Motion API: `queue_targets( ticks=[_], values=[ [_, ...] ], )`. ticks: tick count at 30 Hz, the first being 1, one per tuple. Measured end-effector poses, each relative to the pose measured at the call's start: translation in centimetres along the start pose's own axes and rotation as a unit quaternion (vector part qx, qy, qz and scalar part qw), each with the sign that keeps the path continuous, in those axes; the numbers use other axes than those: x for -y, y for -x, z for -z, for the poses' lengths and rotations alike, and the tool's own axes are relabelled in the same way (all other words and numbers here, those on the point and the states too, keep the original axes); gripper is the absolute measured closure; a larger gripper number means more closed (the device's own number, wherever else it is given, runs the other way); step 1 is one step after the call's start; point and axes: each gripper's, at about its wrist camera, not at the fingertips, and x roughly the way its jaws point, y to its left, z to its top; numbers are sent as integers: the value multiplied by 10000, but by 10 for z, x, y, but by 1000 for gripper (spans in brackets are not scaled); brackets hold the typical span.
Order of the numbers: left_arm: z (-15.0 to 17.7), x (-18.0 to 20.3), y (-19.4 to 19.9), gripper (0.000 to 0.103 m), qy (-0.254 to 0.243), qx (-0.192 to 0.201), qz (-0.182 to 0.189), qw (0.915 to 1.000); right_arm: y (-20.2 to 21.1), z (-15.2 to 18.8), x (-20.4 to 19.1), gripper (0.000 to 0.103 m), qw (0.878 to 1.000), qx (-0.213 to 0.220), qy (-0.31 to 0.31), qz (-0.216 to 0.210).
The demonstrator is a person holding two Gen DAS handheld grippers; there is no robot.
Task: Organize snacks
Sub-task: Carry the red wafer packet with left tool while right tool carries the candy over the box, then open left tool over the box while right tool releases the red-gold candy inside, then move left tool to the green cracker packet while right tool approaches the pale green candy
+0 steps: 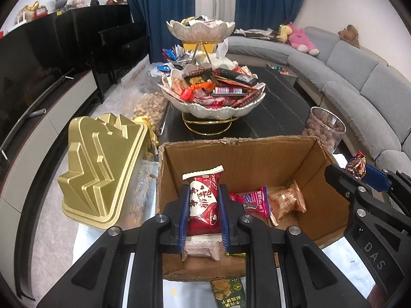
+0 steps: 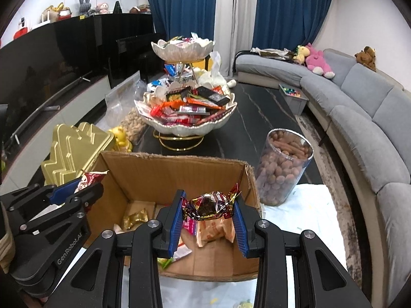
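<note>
The left tool [image 1: 203, 214] grips a red snack packet [image 1: 203, 205] between its blue pads, above the near edge of the open cardboard box [image 1: 239, 151]. The right tool [image 2: 208, 219] grips a foil-wrapped candy [image 2: 209, 205] over the same box. Loose packets [image 1: 272, 202] lie on the box floor. Beyond the box, on the dark desk [image 2: 257, 118], stands a two-tier snack bowl [image 2: 185, 110], with a clear jar of nuts [image 2: 282, 166] to its right.

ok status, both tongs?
Left tongs shut on red packet. Right tongs shut on foil candy. Both over the box, tiered bowl ahead. Nothing blocking.
</note>
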Motion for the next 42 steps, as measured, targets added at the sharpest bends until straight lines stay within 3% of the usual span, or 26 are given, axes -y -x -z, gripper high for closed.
queue_targets(
  ticks=[5, 7, 10, 14, 16, 34, 42],
  values=[
    [-1, 2, 1, 73, -82, -18, 52, 10000, 0, -1, 0, 59, 10000, 5, 65, -68],
    [-2, 3, 4, 57, -88, 42, 27, 9999, 3, -2, 0, 51, 9999, 74, 109, -38],
    [-5, 2, 10, 42, -89, 136, -35, 9999, 7, -5, 2, 41, 9999, 140, 57, 44],
    [-6, -2, 15, 30, -25, 199, -148, 9997, 11, -7, 6, 26, 9997, 197, -23, 135],
    [-6, -3, 18, 22, 15, 232, -207, 9995, 14, -8, 8, 24, 9996, 218, -49, 177],
    [1, 9, 57, 15, 19, 365, -192, 9991, 56, -6, 23, 21, 9983, 472, -206, 278],
    [13, 20, 77, 12, -28, 428, -160, 9990, 83, 11, 36, 21, 9976, 532, -241, 369]
  ],
)
